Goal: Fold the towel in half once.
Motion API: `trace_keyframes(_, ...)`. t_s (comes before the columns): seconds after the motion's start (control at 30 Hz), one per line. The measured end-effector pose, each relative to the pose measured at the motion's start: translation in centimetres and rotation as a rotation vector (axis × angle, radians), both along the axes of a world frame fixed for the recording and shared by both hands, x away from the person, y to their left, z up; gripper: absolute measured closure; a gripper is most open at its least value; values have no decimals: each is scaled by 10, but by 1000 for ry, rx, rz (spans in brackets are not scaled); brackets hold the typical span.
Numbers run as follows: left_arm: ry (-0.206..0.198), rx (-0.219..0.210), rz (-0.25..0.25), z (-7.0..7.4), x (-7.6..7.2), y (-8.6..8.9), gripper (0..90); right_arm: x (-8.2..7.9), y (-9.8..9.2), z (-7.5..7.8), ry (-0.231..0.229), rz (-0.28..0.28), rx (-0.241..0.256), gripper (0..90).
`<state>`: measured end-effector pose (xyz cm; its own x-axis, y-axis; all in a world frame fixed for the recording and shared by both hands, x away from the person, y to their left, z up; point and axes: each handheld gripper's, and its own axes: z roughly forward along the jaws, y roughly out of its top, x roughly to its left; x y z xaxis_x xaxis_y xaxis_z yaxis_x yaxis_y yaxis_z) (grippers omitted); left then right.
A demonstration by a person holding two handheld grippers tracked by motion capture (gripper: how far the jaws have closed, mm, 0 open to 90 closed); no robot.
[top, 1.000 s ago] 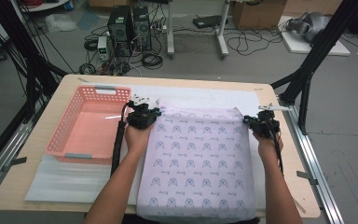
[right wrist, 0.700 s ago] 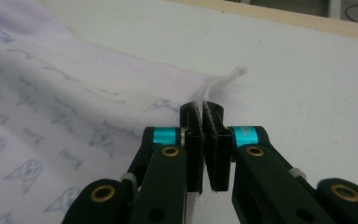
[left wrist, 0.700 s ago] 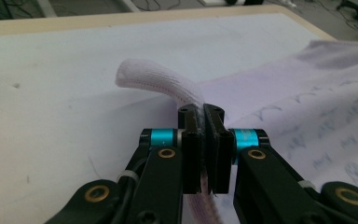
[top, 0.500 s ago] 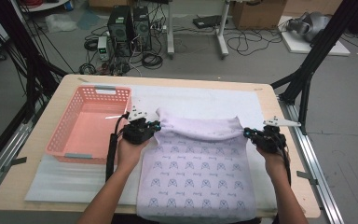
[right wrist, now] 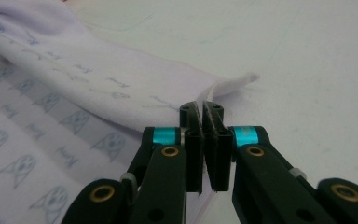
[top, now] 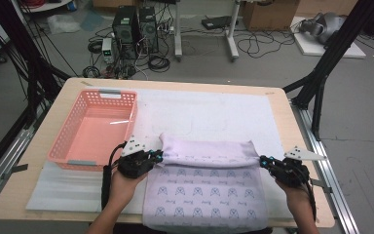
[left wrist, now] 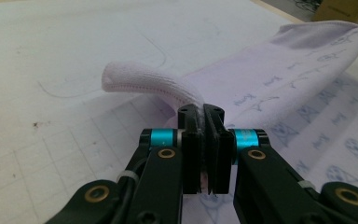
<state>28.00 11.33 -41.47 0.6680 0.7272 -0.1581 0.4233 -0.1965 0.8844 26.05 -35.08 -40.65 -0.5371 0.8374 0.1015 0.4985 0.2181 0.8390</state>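
Note:
A pale lilac cloth (top: pixel 204 190) printed with small cat faces lies on the near half of the table, its far edge rolled back toward me. My left gripper (top: pixel 159 157) is shut on the cloth's far left corner (left wrist: pixel 154 84), which curls up past the jaws. My right gripper (top: pixel 263 160) is shut on the far right corner (right wrist: pixel 233 84). In the right gripper view the cloth (right wrist: pixel 74 93) stretches away to the left, folded over itself.
A pink plastic basket (top: pixel 58 151) stands empty at the left of the table. A white foam mat (top: pixel 214 109) covers most of the tabletop beyond the cloth. The table's near edge is just behind my hands.
Both grippers have pulled the cloth's far edge toward me, folding it over the rest. The hands sit much nearer the table's front edge than a second ago.

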Motion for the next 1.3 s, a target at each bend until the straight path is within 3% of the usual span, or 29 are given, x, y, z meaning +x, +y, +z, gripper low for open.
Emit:
trace_keyframes(0.17,-7,-2,-21,-2,-14,1,842,-18,1,-6,28,21,-26,869)
trace_keyframes(0.2,-6,-1,-13,-4,-14,1,804,-20,2,-8,36,27,-37,862)
trace_keyframes(0.27,10,-2,11,-6,-9,-1,578,-19,3,-11,55,31,-41,806)
trace_keyframes(0.37,12,-1,23,-7,0,-6,461,-13,6,-10,53,1,-30,666)
trace_keyframes(0.47,14,35,51,-9,12,-13,430,0,9,-8,47,-18,-32,606)
trace_keyframes(0.6,68,62,77,-16,34,-20,416,25,18,-11,80,-52,-50,531)
trace_keyframes(0.77,107,106,77,-27,50,-25,454,57,31,-23,142,-92,-129,494)
trace_keyframes(0.83,124,132,72,-31,52,-27,523,66,33,-30,168,-102,-140,495)
trace_keyframes(0.9,115,161,57,-34,53,-27,655,72,34,-35,196,-104,-148,520)
trace_keyframes(0.93,109,162,57,-34,53,-28,719,72,33,-34,194,-107,-147,572)
trace_keyframes(1.0,87,186,46,-34,52,-29,843,71,32,-33,197,-73,-151,780)
trace_keyframes(1.03,79,175,49,-33,51,-29,854,70,32,-32,200,-53,-149,840)
trace_keyframes(1.1,68,124,63,-27,48,-26,859,67,33,-30,169,-40,-160,855)
trace_keyframes(1.17,41,78,63,-19,43,-22,859,62,31,-25,139,-44,-127,856)
trace_keyframes(1.3,11,29,15,-4,31,-16,858,47,26,-13,92,-21,-81,856)
